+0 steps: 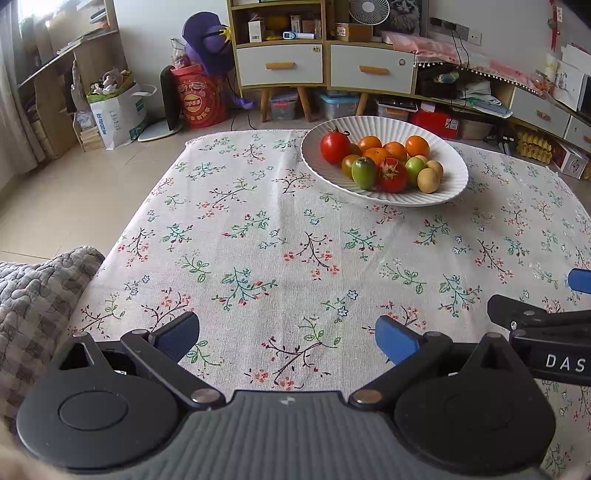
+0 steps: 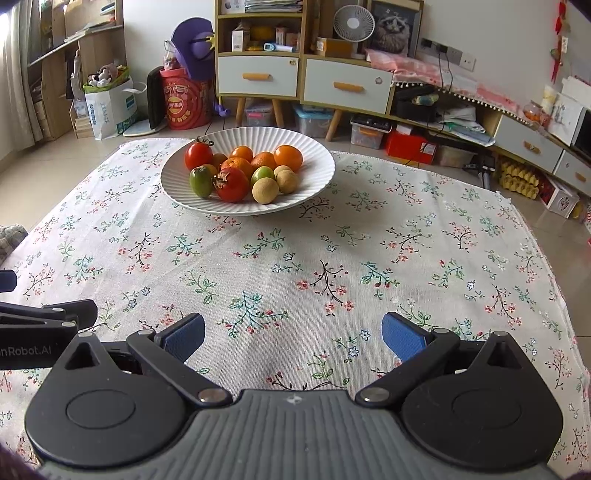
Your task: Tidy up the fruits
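A floral tablecloth (image 1: 280,236) printed with small sprigs covers the whole table, bare except for a white ribbed plate (image 2: 317,173) at its far side. The fruits (image 2: 242,171) are heaped together on that plate: red tomatoes, several oranges, green ones and pale tan round ones. The left gripper (image 1: 288,338) hangs low over the near edge of the cloth with its blue-padded fingers spread wide and nothing between them; the right gripper (image 2: 293,334) sits just beside it, likewise spread and empty, well apart from the plate. Behind the table runs a tiled floor (image 1: 66,184), a wooden cabinet with pale drawers (image 2: 258,75), a small desk fan (image 2: 354,23), a red printed drum (image 1: 201,98), a paper bag (image 1: 120,114) and storage boxes under the furniture. A quilted grey cushion (image 1: 40,295) lies at the table's left.
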A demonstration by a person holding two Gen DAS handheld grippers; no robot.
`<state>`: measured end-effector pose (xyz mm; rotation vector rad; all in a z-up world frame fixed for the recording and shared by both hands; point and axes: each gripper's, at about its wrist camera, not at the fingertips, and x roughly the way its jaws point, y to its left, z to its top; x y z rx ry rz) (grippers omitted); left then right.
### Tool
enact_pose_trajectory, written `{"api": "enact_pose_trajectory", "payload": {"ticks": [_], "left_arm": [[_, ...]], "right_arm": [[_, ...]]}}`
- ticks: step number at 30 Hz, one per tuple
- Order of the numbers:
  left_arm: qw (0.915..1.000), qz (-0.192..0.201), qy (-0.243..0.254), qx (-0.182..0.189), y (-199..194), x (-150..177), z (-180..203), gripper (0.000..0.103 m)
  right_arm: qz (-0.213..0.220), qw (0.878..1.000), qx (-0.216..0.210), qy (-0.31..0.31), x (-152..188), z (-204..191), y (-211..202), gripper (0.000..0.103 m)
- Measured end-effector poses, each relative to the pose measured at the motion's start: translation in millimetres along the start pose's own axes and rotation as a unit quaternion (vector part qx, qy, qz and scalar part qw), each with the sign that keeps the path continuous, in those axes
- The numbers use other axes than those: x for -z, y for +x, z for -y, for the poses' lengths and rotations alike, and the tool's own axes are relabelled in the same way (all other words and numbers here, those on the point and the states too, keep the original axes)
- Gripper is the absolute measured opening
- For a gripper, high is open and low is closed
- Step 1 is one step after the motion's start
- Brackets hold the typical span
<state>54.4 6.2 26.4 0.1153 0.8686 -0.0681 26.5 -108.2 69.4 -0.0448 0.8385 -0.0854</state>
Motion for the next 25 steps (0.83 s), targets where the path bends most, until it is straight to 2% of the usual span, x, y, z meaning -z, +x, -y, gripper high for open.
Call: {"api": "enact_pose_trajectory", "payload": {"ticks": [25], "left_arm": [[1.0000,0.000,0.000,0.001,1.6,0.6,-0.5,0.100]], "right_arm": [[-0.001,1.000,0.000,-0.001,0.4,-0.5,0.6,0.102]]}}
